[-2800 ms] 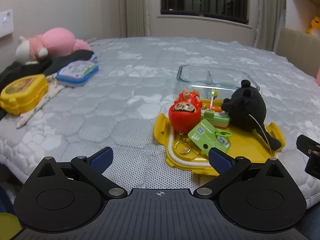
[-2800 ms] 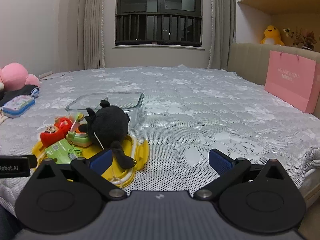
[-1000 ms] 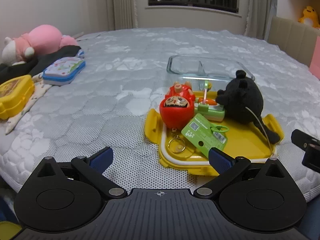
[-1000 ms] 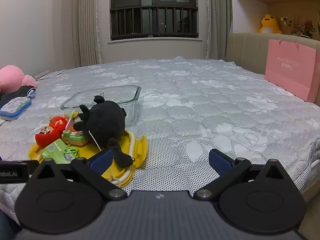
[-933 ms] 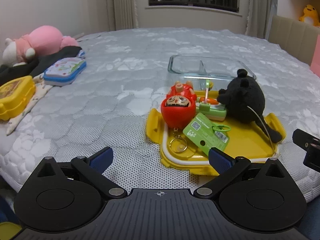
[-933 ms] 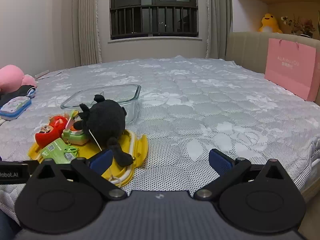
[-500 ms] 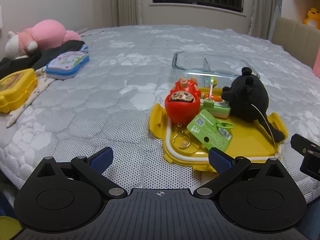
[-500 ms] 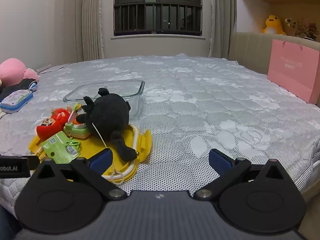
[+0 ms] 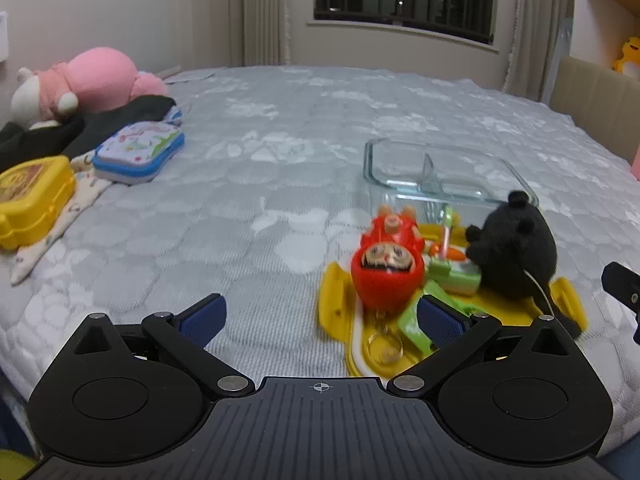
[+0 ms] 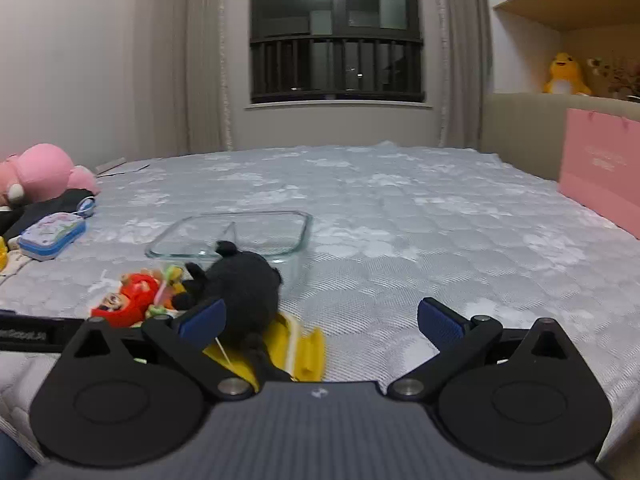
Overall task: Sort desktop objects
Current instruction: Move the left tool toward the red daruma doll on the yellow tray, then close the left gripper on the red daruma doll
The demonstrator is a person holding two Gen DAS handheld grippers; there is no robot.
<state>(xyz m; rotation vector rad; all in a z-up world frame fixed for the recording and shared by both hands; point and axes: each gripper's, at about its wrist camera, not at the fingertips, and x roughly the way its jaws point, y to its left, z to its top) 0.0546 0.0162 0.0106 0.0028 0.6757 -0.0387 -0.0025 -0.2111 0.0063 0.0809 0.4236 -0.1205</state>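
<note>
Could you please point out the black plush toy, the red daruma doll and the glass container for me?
black plush toy [image 9: 516, 256]: left wrist view, its round body.
red daruma doll [image 9: 387, 270]: left wrist view, just below its face.
glass container [image 10: 228, 254]: right wrist view, near rim.

I see bed [image 9: 248, 152] ahead, everything lying on it. Lid tray [image 9: 334, 304] near front edge, right of centre in my left view. On tray: daruma toy [image 9: 386, 276] at left, plush bear [image 9: 514, 252] at right, small toy block [image 9: 454, 276] between them, card tag [image 9: 412, 320] in front. Glass container [image 9: 440, 176] just behind tray, divider inside. Far left: tin case [image 9: 138, 152], lunchbox [image 9: 34, 196] nearer me beside it, plush pig [image 9: 88, 82] behind both. Paper bag [image 10: 600, 172] far right, against headboard [image 10: 520, 132].
</note>
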